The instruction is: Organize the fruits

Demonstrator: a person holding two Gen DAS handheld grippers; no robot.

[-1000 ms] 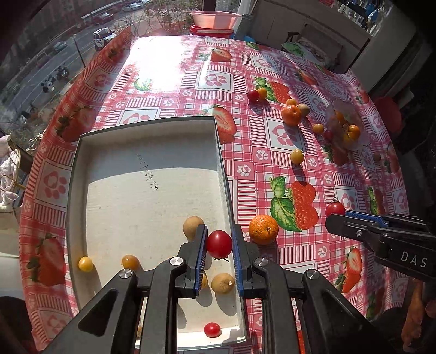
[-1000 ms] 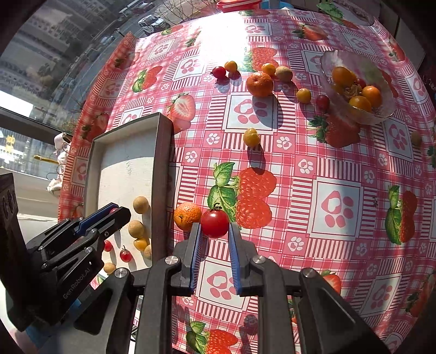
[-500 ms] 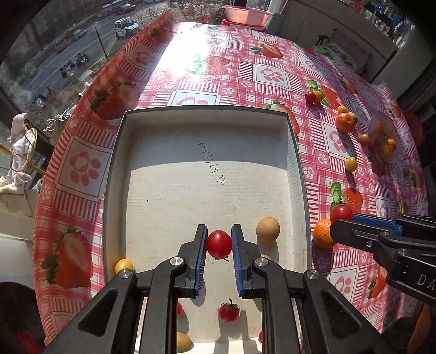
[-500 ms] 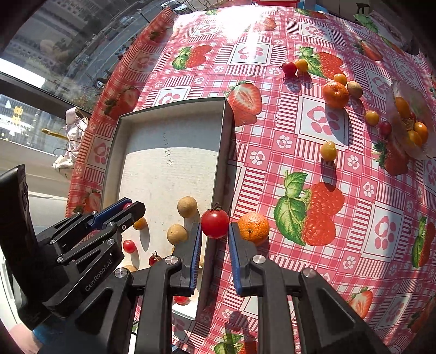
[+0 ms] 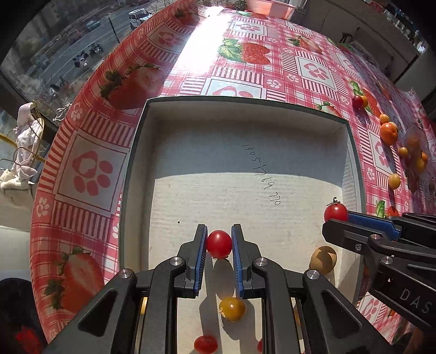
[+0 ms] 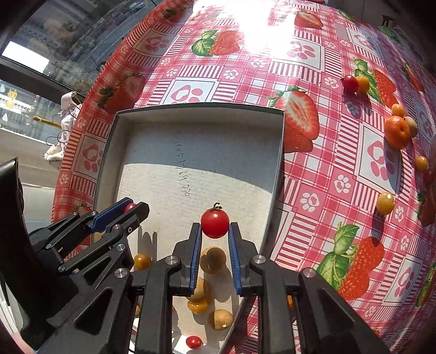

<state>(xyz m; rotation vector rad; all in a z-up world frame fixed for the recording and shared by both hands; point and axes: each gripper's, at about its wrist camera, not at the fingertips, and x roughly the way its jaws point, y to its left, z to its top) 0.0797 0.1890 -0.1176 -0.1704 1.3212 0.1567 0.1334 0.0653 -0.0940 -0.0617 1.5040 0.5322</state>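
Observation:
My left gripper (image 5: 218, 239) is shut on a red cherry tomato (image 5: 218, 244) and holds it over the grey cardboard tray (image 5: 245, 130). My right gripper (image 6: 215, 228) is shut on a red cherry tomato with a stem (image 6: 214, 224), also over the tray (image 6: 196, 152), near its right wall. The right gripper shows at the right of the left wrist view (image 5: 336, 217); the left gripper shows at the left of the right wrist view (image 6: 130, 208). Several small fruits lie in the tray's near end: a yellow tomato (image 5: 232, 309), a brown longan (image 6: 212, 259), a red tomato (image 6: 193, 342).
Loose fruit lies on the strawberry-print tablecloth to the right of the tray: an orange (image 6: 396, 132), a yellow tomato (image 6: 384, 203), a red tomato (image 6: 350, 83). A clear bowl of fruit (image 5: 417, 155) stands at the far right. A pink basin (image 5: 268, 6) is at the far edge.
Both grippers have moved left and forward over the tray, each still holding its tomato. The right gripper has crossed the tray's right wall from the tablecloth.

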